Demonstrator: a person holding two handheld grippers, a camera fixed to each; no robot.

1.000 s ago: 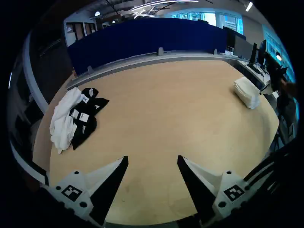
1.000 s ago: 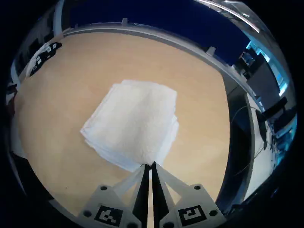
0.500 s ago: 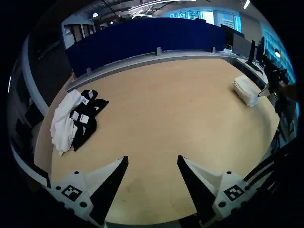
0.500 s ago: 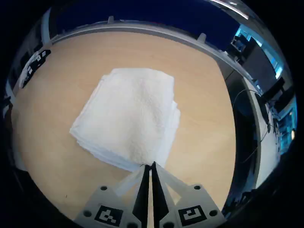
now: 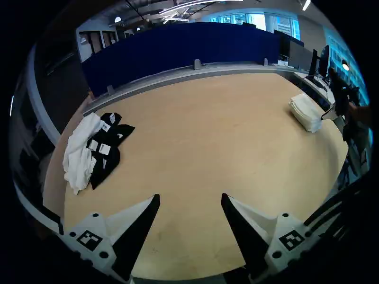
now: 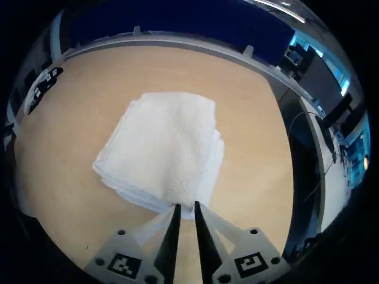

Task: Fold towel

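Observation:
A folded white towel (image 6: 163, 142) lies as a thick square stack on the wooden table (image 6: 80, 109). My right gripper (image 6: 186, 206) sits at its near corner, fingers a small gap apart, with the corner's edge just between the tips. In the left gripper view the same towel (image 5: 307, 111) lies far right near the table edge, with the right gripper (image 5: 331, 111) and a hand (image 5: 360, 112) beside it. My left gripper (image 5: 189, 196) hangs open over bare table (image 5: 203, 142), holding nothing.
A loose heap of white and black cloths (image 5: 92, 146) lies at the table's left side, also far off as the heap (image 6: 40, 87). A blue partition (image 5: 189, 45) runs along the back edge. Monitors (image 5: 303, 57) and desks stand to the right.
The right gripper's fingers, pressed together at the towel's corner before, have parted a little. The left gripper has hardly moved.

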